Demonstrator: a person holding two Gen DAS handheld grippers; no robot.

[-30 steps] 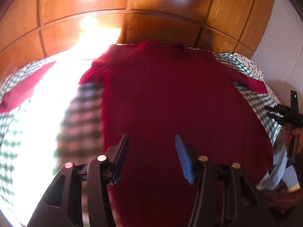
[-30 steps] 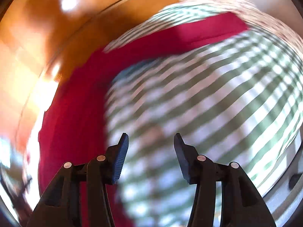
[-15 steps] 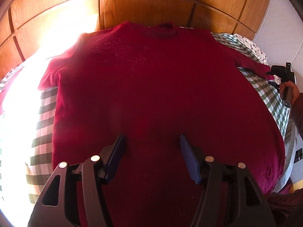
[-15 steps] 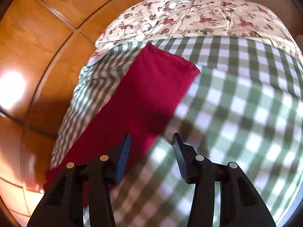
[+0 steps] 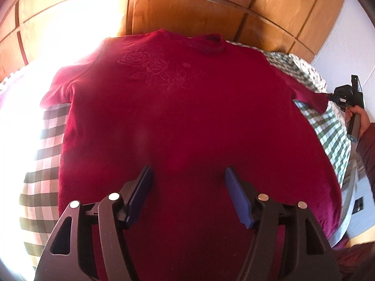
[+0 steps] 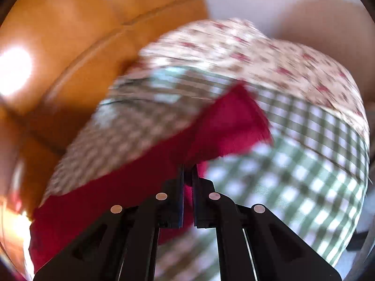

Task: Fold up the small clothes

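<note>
A dark red sweater [image 5: 182,117] with an embossed rose pattern lies flat, front up, on a green checked bedspread [image 5: 44,145]. My left gripper [image 5: 188,182] is open and empty, just above the sweater's lower middle. My right gripper [image 6: 187,171] is shut on the end of the sweater's right sleeve [image 6: 229,126] and holds it lifted off the bedspread [image 6: 304,164]. In the left wrist view the right gripper [image 5: 337,96] shows at the far right, pinching the sleeve end [image 5: 309,96]. The right wrist view is motion-blurred.
A wooden panelled headboard [image 5: 187,11] stands behind the bed. A floral pillow [image 6: 257,53] lies past the checked cover on the right. Strong sunlight washes out the bed's left side [image 5: 14,117]. A white wall [image 5: 351,35] stands at the right.
My right gripper has closed on the sleeve end and lifted it. My left gripper has moved closer over the sweater's lower part and stayed open.
</note>
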